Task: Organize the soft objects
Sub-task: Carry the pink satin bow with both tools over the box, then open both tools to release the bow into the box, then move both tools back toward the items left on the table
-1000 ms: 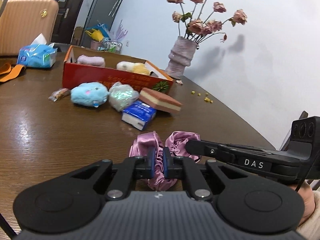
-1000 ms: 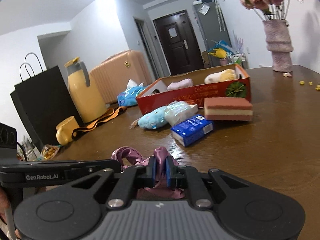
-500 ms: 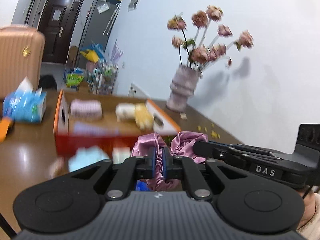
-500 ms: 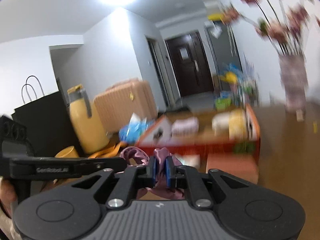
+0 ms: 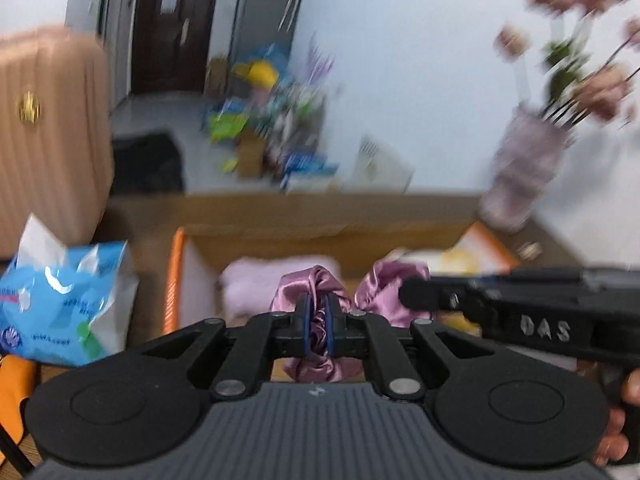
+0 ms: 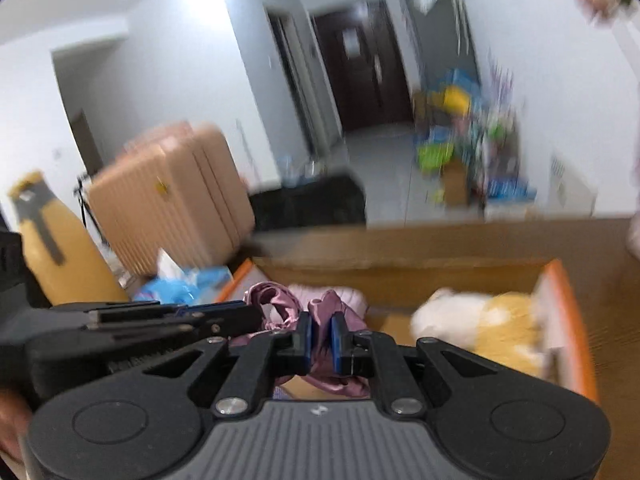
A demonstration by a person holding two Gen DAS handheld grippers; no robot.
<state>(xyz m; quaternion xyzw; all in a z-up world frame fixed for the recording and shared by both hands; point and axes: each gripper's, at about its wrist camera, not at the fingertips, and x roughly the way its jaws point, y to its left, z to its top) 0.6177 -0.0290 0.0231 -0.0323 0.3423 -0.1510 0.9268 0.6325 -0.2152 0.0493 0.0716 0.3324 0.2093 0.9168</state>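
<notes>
Both grippers hold one pink satin scrunchie (image 5: 390, 286) in the air over the orange cardboard box (image 5: 175, 280). My left gripper (image 5: 316, 322) is shut on its left part. My right gripper (image 6: 321, 338) is shut on its other part (image 6: 326, 312) and comes in from the right in the left wrist view. Inside the box lie a folded pale pink cloth (image 5: 256, 280) and a white and yellow plush (image 6: 472, 320). The views are blurred.
A blue tissue pack (image 5: 64, 300) lies left of the box. A vase of pink flowers (image 5: 524, 172) stands at the back right. A yellow jug (image 6: 56, 256) and a peach suitcase (image 6: 168, 200) are on the left. An orange strap (image 5: 12, 392) lies at the near left.
Both grippers have lifted the scrunchie off the table and carried it forward over the box. The toys and sponge in front of the box have dropped out of view.
</notes>
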